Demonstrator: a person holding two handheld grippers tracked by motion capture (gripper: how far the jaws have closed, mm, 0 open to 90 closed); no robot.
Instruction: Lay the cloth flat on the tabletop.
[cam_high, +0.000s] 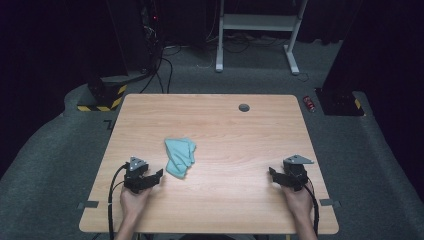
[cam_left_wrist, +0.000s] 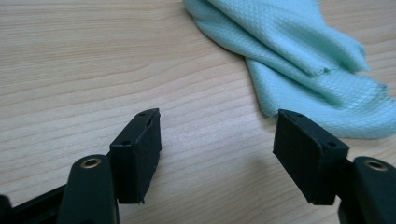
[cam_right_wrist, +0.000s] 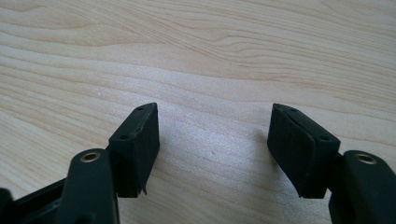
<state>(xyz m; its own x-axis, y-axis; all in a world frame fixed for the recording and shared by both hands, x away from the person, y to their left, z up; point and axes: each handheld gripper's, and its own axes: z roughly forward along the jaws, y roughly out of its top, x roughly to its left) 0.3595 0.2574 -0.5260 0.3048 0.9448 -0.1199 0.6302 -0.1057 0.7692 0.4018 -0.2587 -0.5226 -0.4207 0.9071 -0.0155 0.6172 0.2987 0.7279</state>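
A crumpled light-teal cloth (cam_high: 180, 155) lies on the wooden table (cam_high: 235, 130), left of centre. My left gripper (cam_high: 156, 176) rests low at the near left, open, its tips just short of the cloth's near edge. In the left gripper view the cloth (cam_left_wrist: 303, 60) spreads to the upper right, its hem close to the right jaw, and my left gripper (cam_left_wrist: 217, 140) has bare wood between its jaws. My right gripper (cam_high: 273, 173) sits at the near right, open, far from the cloth. In the right gripper view my right gripper (cam_right_wrist: 215, 135) stands over bare wood.
A round grey grommet (cam_high: 244, 107) sits in the tabletop near the far edge. Beyond the table are a white desk frame (cam_high: 257, 30), cables on the floor, and black stands with yellow-striped bases (cam_high: 102, 97). A small red object (cam_high: 309, 103) lies on the carpet at the far right.
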